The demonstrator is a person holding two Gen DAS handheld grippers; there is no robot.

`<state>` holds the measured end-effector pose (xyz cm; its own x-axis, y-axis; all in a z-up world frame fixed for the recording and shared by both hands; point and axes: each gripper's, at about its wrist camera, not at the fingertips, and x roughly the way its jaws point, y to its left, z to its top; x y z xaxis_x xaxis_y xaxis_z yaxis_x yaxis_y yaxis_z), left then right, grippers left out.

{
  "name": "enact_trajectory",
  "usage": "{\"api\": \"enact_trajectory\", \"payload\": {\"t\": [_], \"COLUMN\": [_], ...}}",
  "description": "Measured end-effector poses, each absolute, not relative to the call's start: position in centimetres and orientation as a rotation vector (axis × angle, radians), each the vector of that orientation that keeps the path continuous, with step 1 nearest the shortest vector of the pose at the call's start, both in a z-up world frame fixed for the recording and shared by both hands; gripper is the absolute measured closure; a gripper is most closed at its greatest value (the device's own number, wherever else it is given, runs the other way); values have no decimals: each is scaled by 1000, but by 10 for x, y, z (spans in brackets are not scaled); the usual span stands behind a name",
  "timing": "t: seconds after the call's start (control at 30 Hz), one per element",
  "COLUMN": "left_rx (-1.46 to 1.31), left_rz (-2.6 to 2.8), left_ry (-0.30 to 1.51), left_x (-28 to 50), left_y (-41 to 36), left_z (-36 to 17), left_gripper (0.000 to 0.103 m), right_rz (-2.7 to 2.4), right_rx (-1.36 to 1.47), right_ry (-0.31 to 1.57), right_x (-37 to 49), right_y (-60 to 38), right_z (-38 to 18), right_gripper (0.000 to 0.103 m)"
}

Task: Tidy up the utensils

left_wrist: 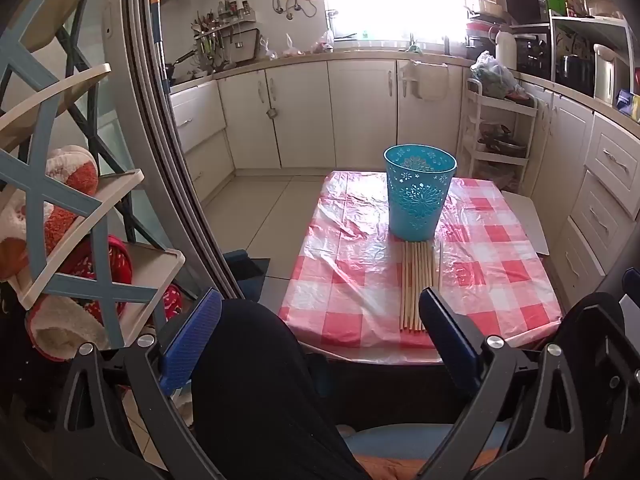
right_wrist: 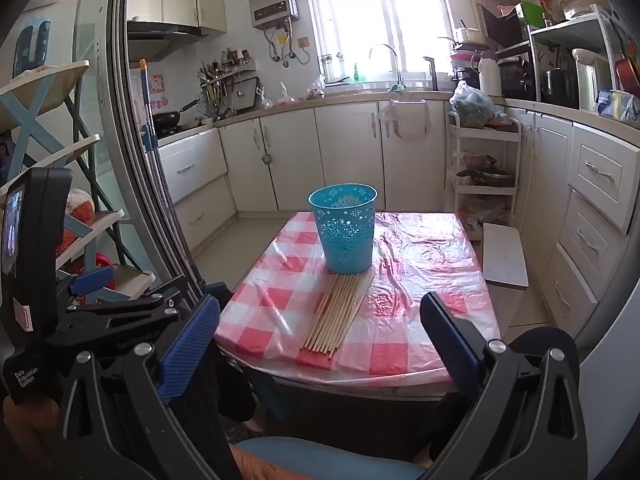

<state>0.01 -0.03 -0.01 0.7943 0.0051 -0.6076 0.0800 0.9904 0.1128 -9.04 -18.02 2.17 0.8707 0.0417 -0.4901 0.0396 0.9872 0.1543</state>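
A turquoise perforated plastic cup (left_wrist: 418,192) (right_wrist: 344,228) stands upright on the red-and-white checked tablecloth (left_wrist: 352,264) (right_wrist: 416,280). Right in front of it lie several wooden chopsticks (left_wrist: 417,286) (right_wrist: 338,312) side by side, tips toward the cup. My left gripper (left_wrist: 320,344) hangs open short of the table's near edge, with a dark-clothed leg between its blue fingers (left_wrist: 192,344). My right gripper (right_wrist: 320,344) is also open and empty, held back from the table's near edge. The left gripper's body (right_wrist: 92,304) shows at the left of the right wrist view.
A white board (right_wrist: 504,256) (left_wrist: 528,220) rests beside the table on the right. Cabinets (right_wrist: 344,156) line the back and right walls, with a white trolley (right_wrist: 484,168) in the corner. A blue-and-cream shelf rack (left_wrist: 80,208) holding slippers and a door frame (left_wrist: 160,160) stand on the left.
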Motion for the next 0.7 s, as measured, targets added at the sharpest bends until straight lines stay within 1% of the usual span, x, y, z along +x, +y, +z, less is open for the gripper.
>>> {"api": "enact_trajectory", "payload": {"t": [0.7], "left_rx": [95], "left_rz": [-57], "left_ry": [618], "left_x": [-7], "left_y": [2], "left_z": [5], "left_gripper": [8], "right_rz": [3], "right_rx": [166], "right_ry": [512], "right_x": [-93], "right_y": [-181], "right_z": [22], "right_gripper": [7]}}
